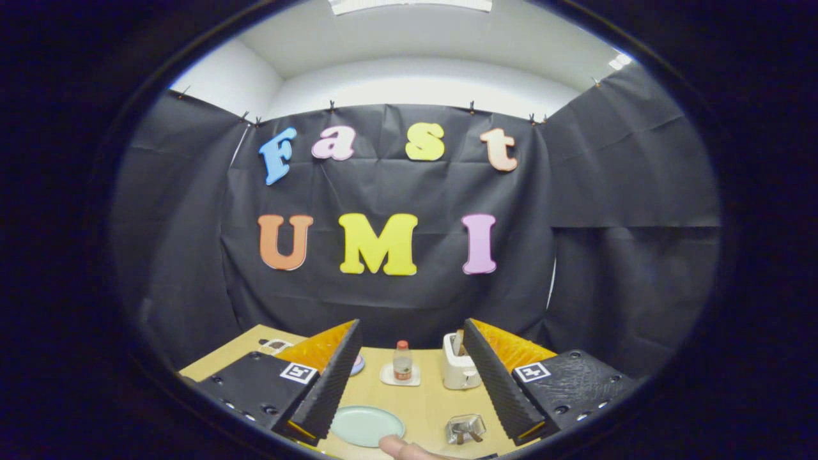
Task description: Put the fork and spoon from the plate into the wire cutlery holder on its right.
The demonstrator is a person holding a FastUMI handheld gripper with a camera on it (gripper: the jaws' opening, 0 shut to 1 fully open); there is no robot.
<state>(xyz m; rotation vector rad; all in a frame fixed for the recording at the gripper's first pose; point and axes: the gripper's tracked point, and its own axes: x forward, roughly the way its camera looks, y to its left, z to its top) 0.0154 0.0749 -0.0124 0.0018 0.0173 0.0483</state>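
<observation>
Black cloth backs a wooden table point(422, 399). Gripper point(412, 383) spread wide, holding nothing. Between the fingers: near left a pale plate point(366, 425), near right the wire cutlery holder point(465, 429); fork and spoon indiscernible. Bottle point(402, 361) and toaster point(457, 370) stand beyond; fingertip point(397, 446) nearest.

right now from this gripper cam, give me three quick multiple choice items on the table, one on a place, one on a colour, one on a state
1. Where does the small bottle stand?
A. on a white coaster beyond the plate
B. inside the toaster
C. in the wire holder

2. What colour is the plate?
A. red
B. pale green
C. black

3. How are the gripper fingers?
A. shut on the bottle
B. shut on the plate
C. open, nothing between them

Answers: 1 A, the bottle sits on the coaster left of the white toaster. 2 B, its surface is pale green. 3 C, the fingers stand wide apart above the table, with the wire cutlery holder ahead.
</observation>
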